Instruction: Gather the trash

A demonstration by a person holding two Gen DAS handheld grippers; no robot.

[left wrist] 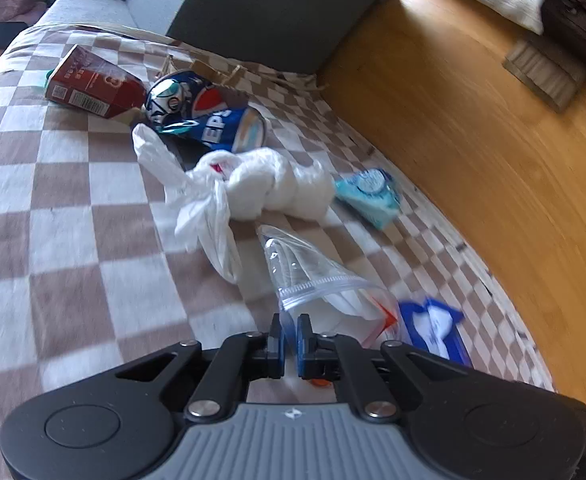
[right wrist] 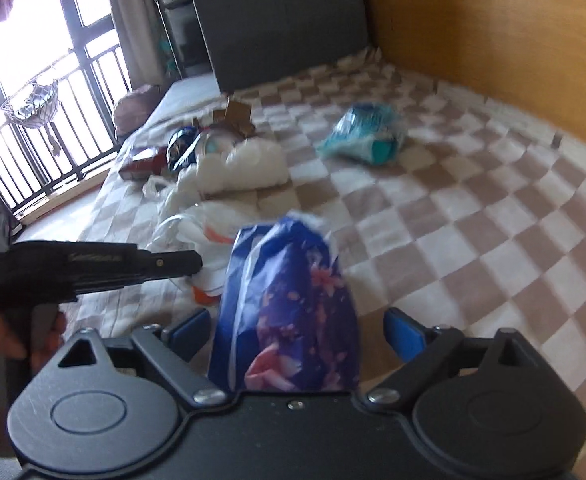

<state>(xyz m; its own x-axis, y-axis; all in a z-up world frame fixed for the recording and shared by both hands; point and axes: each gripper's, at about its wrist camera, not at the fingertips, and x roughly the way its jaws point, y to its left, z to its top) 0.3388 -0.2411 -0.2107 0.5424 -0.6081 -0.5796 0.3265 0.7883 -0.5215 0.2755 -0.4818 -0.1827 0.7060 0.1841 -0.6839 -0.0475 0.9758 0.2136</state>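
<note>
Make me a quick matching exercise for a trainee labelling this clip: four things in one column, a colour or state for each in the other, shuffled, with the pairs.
Things
1. Pepsi can
2. carton
3. left gripper
4. right gripper

Colour or state
A. jaws wide, purple floral packet between them
B. dark red, lying beyond the can
C. shut on the edge of the clear zip bag
D. blue, lying on its side on the checked blanket

Pairs: 1-D, 2-B, 3-C, 4-A

Clear glossy plastic zip bag [left wrist: 313,280].
</note>
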